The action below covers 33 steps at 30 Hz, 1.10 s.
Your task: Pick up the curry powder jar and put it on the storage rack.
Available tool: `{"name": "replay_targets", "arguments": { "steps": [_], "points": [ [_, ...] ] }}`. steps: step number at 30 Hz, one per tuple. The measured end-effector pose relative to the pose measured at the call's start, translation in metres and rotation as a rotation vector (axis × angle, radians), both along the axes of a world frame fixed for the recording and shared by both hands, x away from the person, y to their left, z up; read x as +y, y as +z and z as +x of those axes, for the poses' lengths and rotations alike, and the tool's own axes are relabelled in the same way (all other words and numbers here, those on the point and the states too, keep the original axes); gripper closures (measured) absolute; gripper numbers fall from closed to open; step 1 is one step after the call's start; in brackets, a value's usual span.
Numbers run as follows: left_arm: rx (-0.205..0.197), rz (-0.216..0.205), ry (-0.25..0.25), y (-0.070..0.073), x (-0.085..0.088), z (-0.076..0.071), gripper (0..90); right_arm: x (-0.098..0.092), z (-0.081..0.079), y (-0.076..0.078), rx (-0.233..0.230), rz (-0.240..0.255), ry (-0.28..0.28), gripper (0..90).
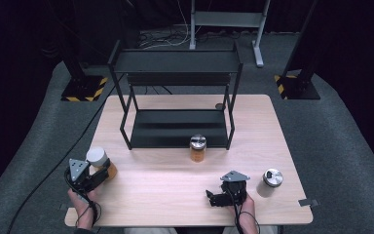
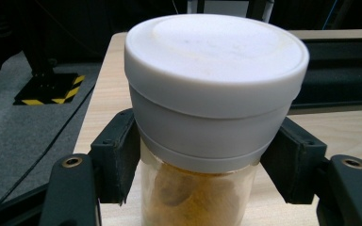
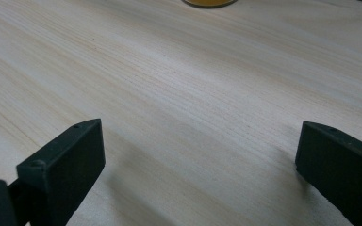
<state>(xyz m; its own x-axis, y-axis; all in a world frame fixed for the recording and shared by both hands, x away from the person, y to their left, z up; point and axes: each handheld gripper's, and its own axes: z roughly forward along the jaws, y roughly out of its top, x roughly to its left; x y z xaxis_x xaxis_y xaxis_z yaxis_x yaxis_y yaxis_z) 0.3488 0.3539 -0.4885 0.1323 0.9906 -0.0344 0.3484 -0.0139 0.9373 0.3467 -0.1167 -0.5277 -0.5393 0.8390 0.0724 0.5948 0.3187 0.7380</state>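
Left gripper view: white-lidded jar upright between the fingers, clamped just under the lid's lower rim, one pad on each side of the clear body with its orange-brown contents. Long axis vertical, square to the level grip, so a straight lift looks like the natural next move. In the high view, same jar standing at the near left corner of the counter, held by the left gripper, far closer to that hand than to the other. Beyond it and to the right, a black two-tier shelf across the back half of the counter, lower tier bare, upper tier bare too; probably the destination, judging by the layout. Between jar and shelf, open wood, nothing in the path except the shelf's front left leg, to be cleared on any swing inward. Further right, a metal-lidded jar of orange stuff right at the front edge of the lower tier, and a grey metal-capped jar near the right edge. Right gripper resting low on the counter at near centre-right, fingers wide apart over bare wood, gripping nothing, well apart from the left hand's work.
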Motion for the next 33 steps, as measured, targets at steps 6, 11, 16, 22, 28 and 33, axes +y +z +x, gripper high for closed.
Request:
{"name": "replay_targets", "arguments": {
  "steps": [6,11,16,22,28,33],
  "points": [
    [-0.005,0.014,-0.008,0.0022,-0.0001,-0.0008,34.4,-0.0003,0.0000,0.0000,0.000,0.003,0.006,1.1],
    [-0.021,0.018,-0.009,0.0006,-0.0012,-0.0016,34.6,-0.0004,-0.0002,0.0001,-0.002,0.005,0.007,1.1],
    [-0.033,0.020,-0.017,-0.0006,-0.0018,-0.0029,34.8,-0.0003,-0.0002,0.0001,-0.003,0.004,0.008,1.1],
    [-0.036,0.012,-0.021,-0.0005,-0.0018,-0.0028,34.9,-0.0002,-0.0002,0.0001,-0.003,0.003,0.008,1.0],
    [-0.040,0.009,-0.030,0.0025,-0.0018,-0.0031,34.9,-0.0003,-0.0002,0.0001,-0.003,0.004,0.007,1.0],
    [-0.044,0.010,-0.040,0.0066,-0.0027,-0.0029,34.9,-0.0002,-0.0002,0.0001,-0.003,0.003,0.008,1.0]
  ]
}}
